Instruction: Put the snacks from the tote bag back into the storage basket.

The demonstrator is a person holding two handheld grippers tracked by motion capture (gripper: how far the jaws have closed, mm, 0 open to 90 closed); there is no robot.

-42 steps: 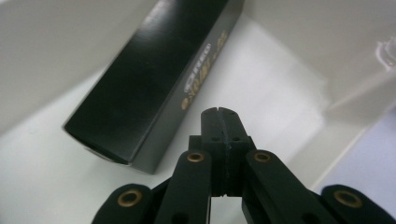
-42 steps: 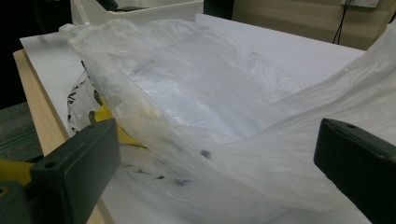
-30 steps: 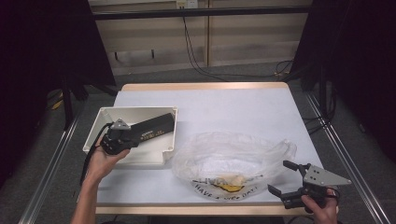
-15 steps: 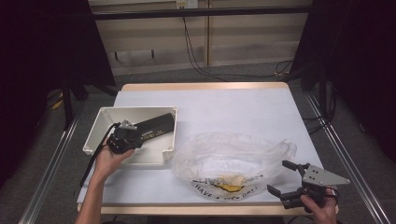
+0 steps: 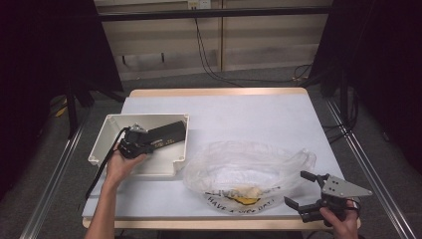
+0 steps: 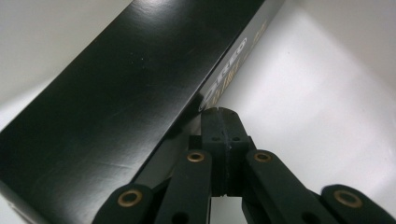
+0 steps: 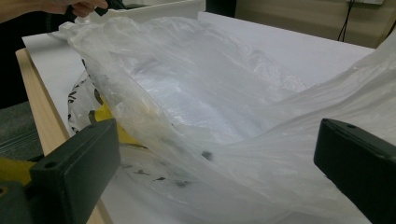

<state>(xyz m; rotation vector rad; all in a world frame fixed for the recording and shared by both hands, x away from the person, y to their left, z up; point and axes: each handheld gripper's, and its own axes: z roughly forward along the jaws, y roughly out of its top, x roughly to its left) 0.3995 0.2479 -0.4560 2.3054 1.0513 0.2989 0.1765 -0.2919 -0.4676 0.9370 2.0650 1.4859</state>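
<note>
Lying slantwise inside the shallow white plastic tray (image 5: 107, 132), the long black cardboard box (image 5: 164, 133) runs its long axis from the tray's near-left interior up toward the far-right corner, one end close to the rim there. The left gripper (image 5: 133, 144) sits at the box's near end, over the tray, so this hand is much the nearer of the two to the box. In the left gripper view its fingers (image 6: 223, 140) are pressed flat together with nothing visible between them, and the box (image 6: 116, 112) lies just to their left, its long side running alongside them and away from the camera; the fingers look to touch or nearly touch that side, but whether they actually bear on it I cannot tell. Any grasp would need the fingers to part and straddle the box across its narrow width.

The right gripper (image 5: 306, 194) rests at the near right edge of the white tabletop (image 5: 259, 119), well apart from the tray. Its fingers (image 7: 74, 163) stand wide apart and hold nothing. Just ahead of them lies the crumpled clear plastic bag with yellow and black print (image 5: 244, 169), its loose, open edge facing that gripper; in the right gripper view the film (image 7: 196, 102) spans the gap between the fingers without being pinched.
</note>
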